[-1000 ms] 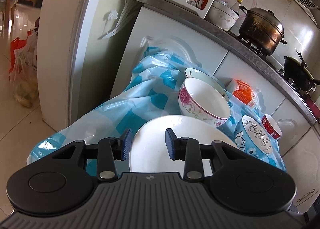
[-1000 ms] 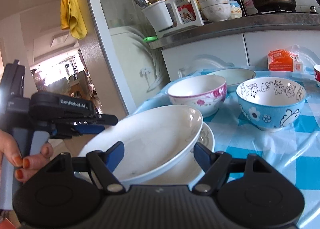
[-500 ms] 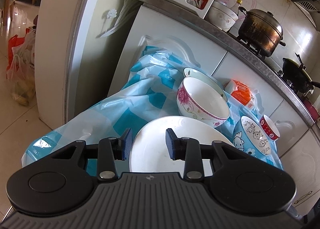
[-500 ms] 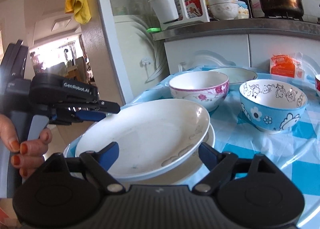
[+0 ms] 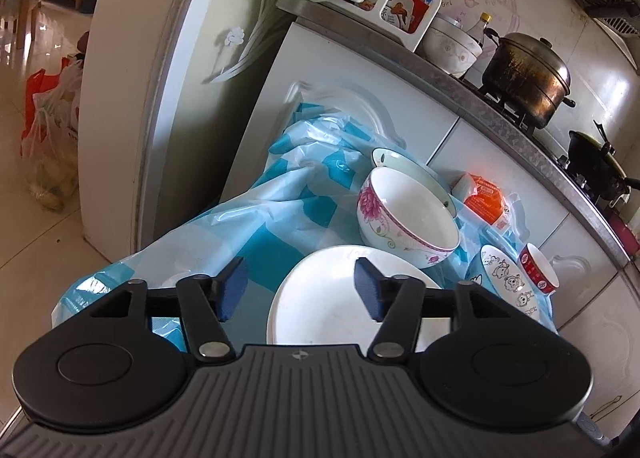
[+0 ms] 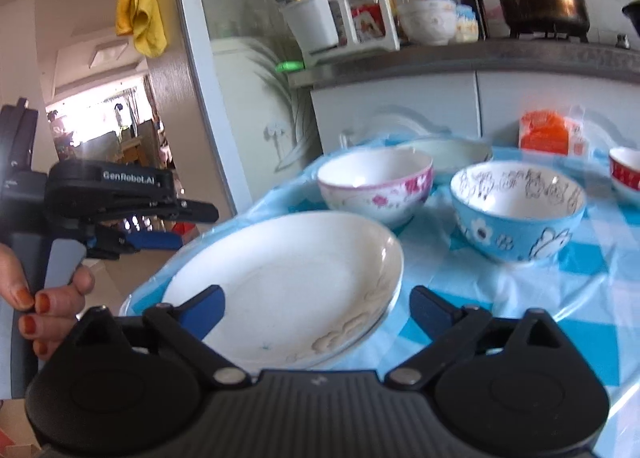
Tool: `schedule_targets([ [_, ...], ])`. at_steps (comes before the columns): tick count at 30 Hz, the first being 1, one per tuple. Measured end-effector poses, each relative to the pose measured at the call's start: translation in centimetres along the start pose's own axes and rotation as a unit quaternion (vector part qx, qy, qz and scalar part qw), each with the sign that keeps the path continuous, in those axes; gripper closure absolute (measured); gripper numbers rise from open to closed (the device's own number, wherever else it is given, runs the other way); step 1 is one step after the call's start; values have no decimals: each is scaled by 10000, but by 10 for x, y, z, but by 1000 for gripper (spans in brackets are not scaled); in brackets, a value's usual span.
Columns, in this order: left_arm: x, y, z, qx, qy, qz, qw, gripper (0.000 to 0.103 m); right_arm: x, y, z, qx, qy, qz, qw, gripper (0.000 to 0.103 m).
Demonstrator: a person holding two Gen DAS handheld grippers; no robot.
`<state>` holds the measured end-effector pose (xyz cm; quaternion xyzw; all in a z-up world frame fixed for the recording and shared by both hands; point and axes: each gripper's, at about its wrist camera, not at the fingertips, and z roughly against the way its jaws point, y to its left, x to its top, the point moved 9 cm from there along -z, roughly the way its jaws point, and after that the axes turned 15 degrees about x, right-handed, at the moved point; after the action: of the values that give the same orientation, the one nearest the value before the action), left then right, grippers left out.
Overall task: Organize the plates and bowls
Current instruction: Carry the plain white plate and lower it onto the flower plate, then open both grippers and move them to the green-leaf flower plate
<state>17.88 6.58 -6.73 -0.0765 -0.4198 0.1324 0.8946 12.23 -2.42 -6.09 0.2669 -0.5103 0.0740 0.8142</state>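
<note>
Two white plates (image 6: 288,278) lie stacked at the near corner of the blue checked table cover (image 6: 520,298); they show again as the white plates (image 5: 328,298) in the left wrist view. My right gripper (image 6: 316,310) is at their near rim. Its jaws are opening wide, and the pads stand clear of the plates on both sides. My left gripper (image 5: 300,290) is opening too, with the plates' left rim between its pads but untouched. It also shows as the left gripper (image 6: 180,228), held by a hand (image 6: 48,306). Behind the plates stand a pink-flowered bowl (image 6: 376,186), a blue cartoon bowl (image 6: 516,214) and a small red bowl (image 6: 626,172).
A shallow pale dish (image 5: 400,166) sits behind the pink bowl, with an orange packet (image 5: 484,200) beside it. White cabinets carry a counter (image 5: 440,70) with a utensil rack, a bowl and a steamer pot (image 5: 528,82). A fridge (image 5: 132,98) stands left, with bags on the floor (image 5: 48,130).
The top plate was tilted between the grippers and now lies flat on the lower plate. Both grippers' jaws have spread apart and let go of it.
</note>
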Motion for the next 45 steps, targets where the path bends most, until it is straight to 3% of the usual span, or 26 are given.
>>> schedule_targets([
  [10,-2,-10,7,-87,-92,-231,9997,5,11,-13,18,-212,-576,4,9981,1],
  [20,-18,-24,6,-129,55,-416,9990,0,14,-33,33,-396,-832,-214,9955,1],
  [45,-45,-89,9,-652,307,-1056,9918,0,14,-109,81,-917,-1323,-1068,9812,1],
])
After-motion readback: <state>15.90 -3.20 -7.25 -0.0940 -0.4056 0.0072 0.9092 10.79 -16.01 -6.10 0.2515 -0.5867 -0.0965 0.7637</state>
